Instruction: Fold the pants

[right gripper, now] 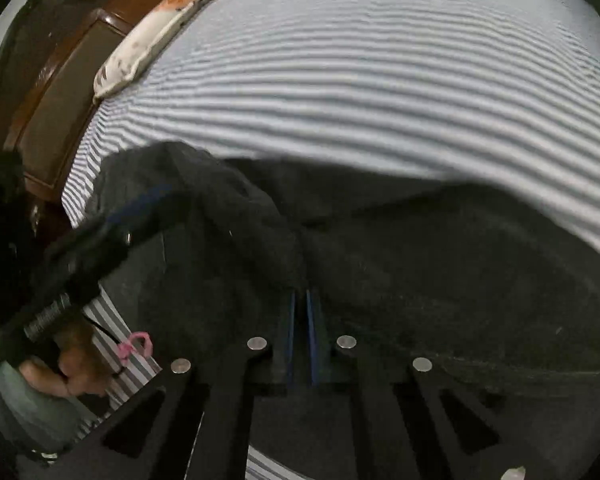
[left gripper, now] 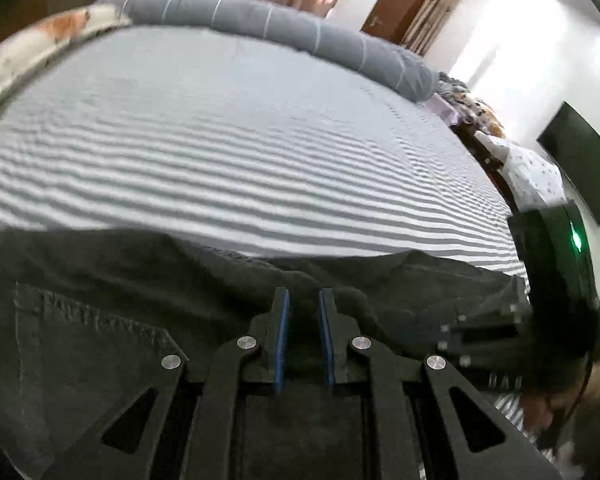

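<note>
Pants on striped bed

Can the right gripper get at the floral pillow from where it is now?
Probably not as things stand: the right gripper is shut on the dark pants, and the floral pillow lies far across the striped bed sheet.

Left gripper sits low over the dark pants, its blue pads close together with dark cloth between them. The striped bedsheet stretches far behind, a grey bolster along its far edge. The right gripper shows at the right, a green light glowing on it.
</note>
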`<state>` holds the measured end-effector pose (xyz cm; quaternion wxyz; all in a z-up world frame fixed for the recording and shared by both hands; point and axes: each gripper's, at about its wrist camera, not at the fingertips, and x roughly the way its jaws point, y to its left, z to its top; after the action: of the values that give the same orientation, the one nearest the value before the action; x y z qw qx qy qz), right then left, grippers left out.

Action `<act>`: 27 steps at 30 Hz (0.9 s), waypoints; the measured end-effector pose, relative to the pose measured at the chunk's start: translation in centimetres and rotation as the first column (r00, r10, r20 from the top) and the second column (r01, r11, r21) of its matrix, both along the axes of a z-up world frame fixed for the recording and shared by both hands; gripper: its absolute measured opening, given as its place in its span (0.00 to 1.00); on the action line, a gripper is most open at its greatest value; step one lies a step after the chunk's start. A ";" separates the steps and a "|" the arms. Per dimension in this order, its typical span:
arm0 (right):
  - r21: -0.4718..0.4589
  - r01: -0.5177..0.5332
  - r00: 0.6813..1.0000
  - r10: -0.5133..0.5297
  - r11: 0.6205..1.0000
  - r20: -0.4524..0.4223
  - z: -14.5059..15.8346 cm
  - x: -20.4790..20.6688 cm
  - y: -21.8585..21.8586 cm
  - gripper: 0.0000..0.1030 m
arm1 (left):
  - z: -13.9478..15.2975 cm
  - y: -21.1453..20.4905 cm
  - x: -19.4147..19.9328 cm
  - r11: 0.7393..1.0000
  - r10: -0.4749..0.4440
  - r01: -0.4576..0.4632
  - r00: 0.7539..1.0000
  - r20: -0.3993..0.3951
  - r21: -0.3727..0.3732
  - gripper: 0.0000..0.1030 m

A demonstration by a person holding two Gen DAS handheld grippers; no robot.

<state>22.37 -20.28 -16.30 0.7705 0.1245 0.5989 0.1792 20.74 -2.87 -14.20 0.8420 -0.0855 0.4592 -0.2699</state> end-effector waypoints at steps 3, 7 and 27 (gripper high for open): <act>0.011 0.012 1.000 -0.012 1.000 0.000 0.0 -0.4 -0.2 0.07 | -0.1 -0.3 0.3 1.000 0.001 -0.001 1.000 0.007 0.007 0.16; 0.005 0.005 1.000 -0.005 1.000 -0.009 -0.2 -0.9 0.1 0.07 | -1.3 -0.5 1.0 1.000 0.013 -0.012 0.999 -0.042 0.029 0.16; 0.316 0.200 0.973 -0.150 0.927 -0.176 -1.7 4.8 -0.5 0.31 | -3.5 0.2 1.0 0.989 -0.032 0.051 0.990 -0.140 0.136 0.15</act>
<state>27.18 -20.73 -17.97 0.7046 0.3185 0.6024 0.1980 21.71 -2.69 -17.71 0.8063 -0.0355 0.5356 -0.2484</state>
